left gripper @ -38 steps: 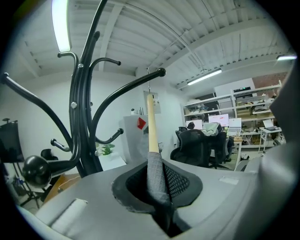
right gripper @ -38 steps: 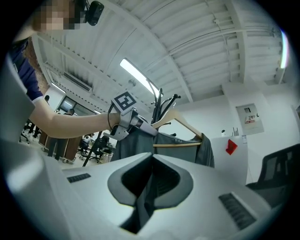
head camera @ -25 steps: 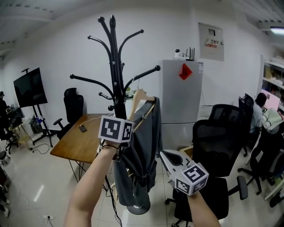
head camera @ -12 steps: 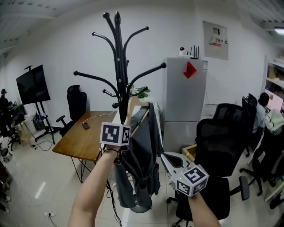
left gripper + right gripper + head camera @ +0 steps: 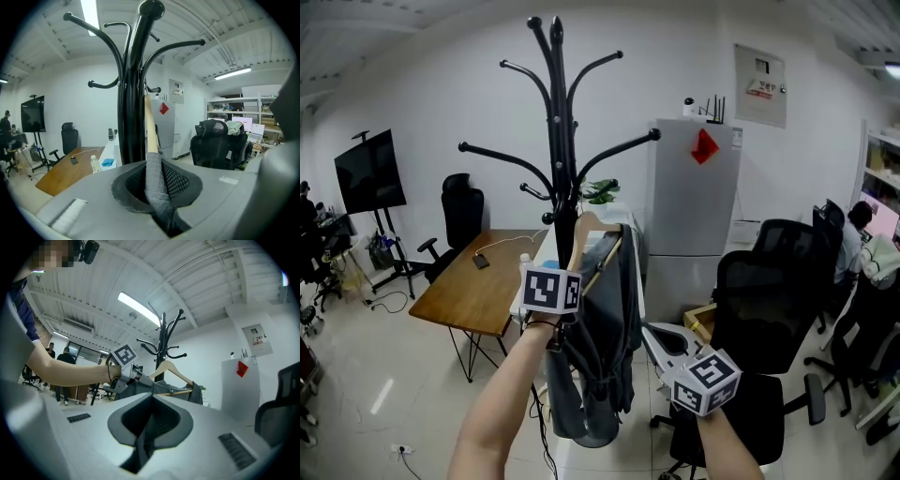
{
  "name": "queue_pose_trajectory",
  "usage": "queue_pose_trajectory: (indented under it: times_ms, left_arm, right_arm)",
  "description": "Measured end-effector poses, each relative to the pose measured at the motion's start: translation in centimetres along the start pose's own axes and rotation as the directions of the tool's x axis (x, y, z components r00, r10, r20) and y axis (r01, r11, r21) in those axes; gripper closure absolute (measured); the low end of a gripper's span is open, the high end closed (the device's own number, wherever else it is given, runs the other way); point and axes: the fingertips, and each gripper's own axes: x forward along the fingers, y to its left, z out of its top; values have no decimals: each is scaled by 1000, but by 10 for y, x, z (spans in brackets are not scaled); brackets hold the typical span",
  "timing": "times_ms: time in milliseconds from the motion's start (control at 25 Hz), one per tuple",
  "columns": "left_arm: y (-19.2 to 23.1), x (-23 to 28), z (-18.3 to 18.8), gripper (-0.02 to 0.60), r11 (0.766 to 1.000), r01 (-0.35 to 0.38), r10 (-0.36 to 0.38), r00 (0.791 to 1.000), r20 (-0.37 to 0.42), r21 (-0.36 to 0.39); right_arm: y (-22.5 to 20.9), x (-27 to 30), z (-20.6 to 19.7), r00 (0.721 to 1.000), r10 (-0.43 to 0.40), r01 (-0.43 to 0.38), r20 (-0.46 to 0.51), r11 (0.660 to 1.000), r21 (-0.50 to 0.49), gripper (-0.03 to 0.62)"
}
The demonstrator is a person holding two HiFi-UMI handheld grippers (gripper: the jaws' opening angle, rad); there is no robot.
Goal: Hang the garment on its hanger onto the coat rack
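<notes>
- Grey knit fabric of the garment [image 5: 154, 180] fills the slot of the left gripper [image 5: 159, 211]. Its jaws are clamped on that fabric.
- A pale wooden hanger [image 5: 150, 126] rises straight up out of the clamped fold.
- Just left of the hanger in the left gripper view stands the black pole of the coat rack [image 5: 133, 93]. It is close against the hanger, and its curved arms spread overhead.
- In the head view the left gripper is held out on a bare forearm, gripping the garment at its near shoulder.
- The rest of the garment hangs in dark grey folds beside the lower pole, clear of the floor.
- The top of the hanger sits just beside the pole, under the lower ring of arms. Whether its hook rests over a peg cannot be made out.
- The right gripper [image 5: 143, 446] has its jaws together with nothing between them.
- From its side view, the hanger shows as a wooden triangle with the garment draped over it, in front of the rack.
- In the head view the right gripper sits low, to the right of the garment and apart from it.
- Behind, to the left, is a wooden desk [image 5: 469, 295] with a phone [image 5: 478, 262] near its far edge.
- A grey fridge [image 5: 694, 216] stands behind the rack, and a black chair [image 5: 764, 281] is at the right.
</notes>
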Motion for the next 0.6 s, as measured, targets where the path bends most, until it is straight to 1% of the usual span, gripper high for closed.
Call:
queue_pose_trajectory:
  times_ms: [360, 600]
  left_arm:
    - [-3, 7, -14, 520, 1000, 8, -8, 1000, 3, 28]
    - [-3, 7, -18, 515, 999, -7, 7, 1000, 2, 51]
  right_arm:
    - [-1, 2, -7, 1000, -1, 1, -12, 1000, 9, 594]
    - [2, 1, -8, 1000, -4, 4, -13, 1000, 13, 594]
